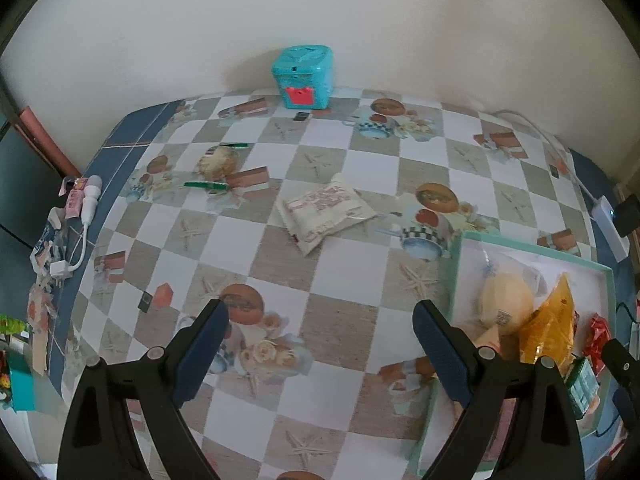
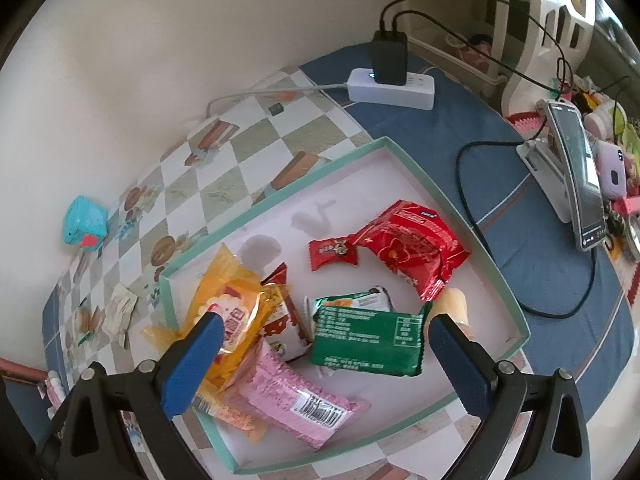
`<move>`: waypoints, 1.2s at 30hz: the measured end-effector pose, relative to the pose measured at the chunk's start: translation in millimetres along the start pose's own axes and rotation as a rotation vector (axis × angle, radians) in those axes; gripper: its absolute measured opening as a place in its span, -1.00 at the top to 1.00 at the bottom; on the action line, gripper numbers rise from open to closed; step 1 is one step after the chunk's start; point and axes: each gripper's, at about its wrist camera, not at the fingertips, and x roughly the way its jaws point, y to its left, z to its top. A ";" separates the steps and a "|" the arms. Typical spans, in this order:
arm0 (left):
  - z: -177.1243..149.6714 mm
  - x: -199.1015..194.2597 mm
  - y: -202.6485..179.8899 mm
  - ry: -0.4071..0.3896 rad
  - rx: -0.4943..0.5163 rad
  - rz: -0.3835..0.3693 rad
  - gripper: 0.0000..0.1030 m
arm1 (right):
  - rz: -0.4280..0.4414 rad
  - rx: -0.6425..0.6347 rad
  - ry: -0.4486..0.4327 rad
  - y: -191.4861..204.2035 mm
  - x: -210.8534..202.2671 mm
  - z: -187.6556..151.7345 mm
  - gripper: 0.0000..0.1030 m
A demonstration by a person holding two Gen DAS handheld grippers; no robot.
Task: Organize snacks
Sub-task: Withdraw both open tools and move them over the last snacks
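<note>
A shallow box with a teal rim [image 2: 416,176] holds several snack packets: a green one [image 2: 368,340], a red one [image 2: 416,248], a pink one [image 2: 296,400] and an orange one [image 2: 236,316]. My right gripper [image 2: 324,344] hangs open above the green packet, with nothing between its pads. On the checked tablecloth outside the box lie a white snack packet [image 1: 328,212] and a clear bag with green ends [image 1: 218,166]. My left gripper [image 1: 320,336] is open over bare cloth, nearer than the white packet. The box [image 1: 532,246] lies to its right.
A teal cube-shaped box [image 1: 306,78] stands by the wall at the back. A white power strip [image 2: 390,88] with a black charger and cables lies right of the box. A phone on a stand [image 2: 576,172] is at the right edge. Small clutter and a cable [image 1: 76,240] line the left edge.
</note>
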 end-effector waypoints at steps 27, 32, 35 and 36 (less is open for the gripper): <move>4.2 0.9 148.9 -0.009 -0.257 0.125 -0.82 | 0.032 -0.189 -0.034 99.3 -20.8 -41.6 -1.00; 1.8 0.1 183.0 -0.010 -0.314 0.145 -0.82 | 0.052 -0.239 -0.046 123.8 -25.1 -53.5 -1.00; -0.9 1.4 200.9 -0.006 -0.350 0.153 -0.82 | 0.063 -0.278 -0.050 138.8 -26.4 -60.7 -1.00; -1.6 1.8 205.6 -0.005 -0.359 0.156 -0.82 | 0.068 -0.291 -0.053 144.0 -26.5 -63.1 -1.00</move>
